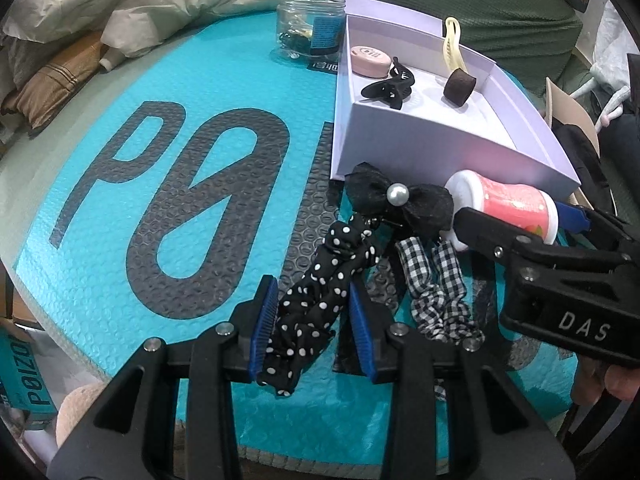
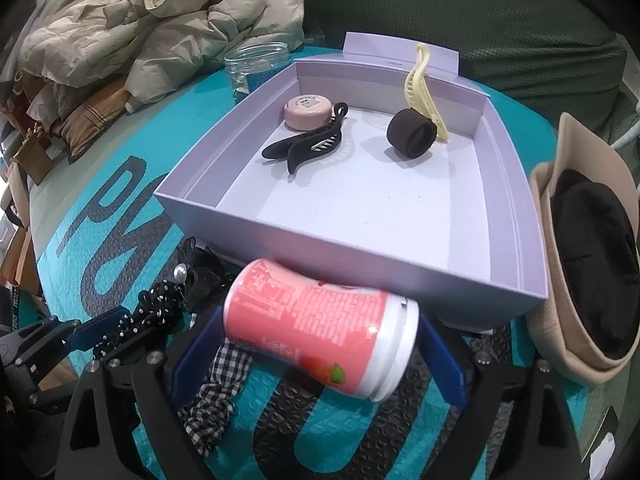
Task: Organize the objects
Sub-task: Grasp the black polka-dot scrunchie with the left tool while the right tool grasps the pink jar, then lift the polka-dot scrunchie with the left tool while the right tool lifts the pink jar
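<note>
1. My left claw (image 1: 312,320): blue pads closed on the polka-dot scrunchie (image 1: 316,300), low over the teal mat (image 1: 120,240).
2. My right claw (image 2: 320,344): clamped on the pink canister (image 2: 316,328), held sideways just before the lilac box (image 2: 360,264).
3. Box contents: pink compact (image 2: 306,110), black hair clip (image 2: 308,144), brown roll (image 2: 410,134), cream clip (image 2: 422,84).
4. Mat: gingham scrunchie (image 1: 436,292), black bow with pearl (image 1: 400,200).

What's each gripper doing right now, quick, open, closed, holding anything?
Left gripper: closed on the black polka-dot scrunchie.
Right gripper: closed on the pink canister, lying sideways between its fingers.
</note>
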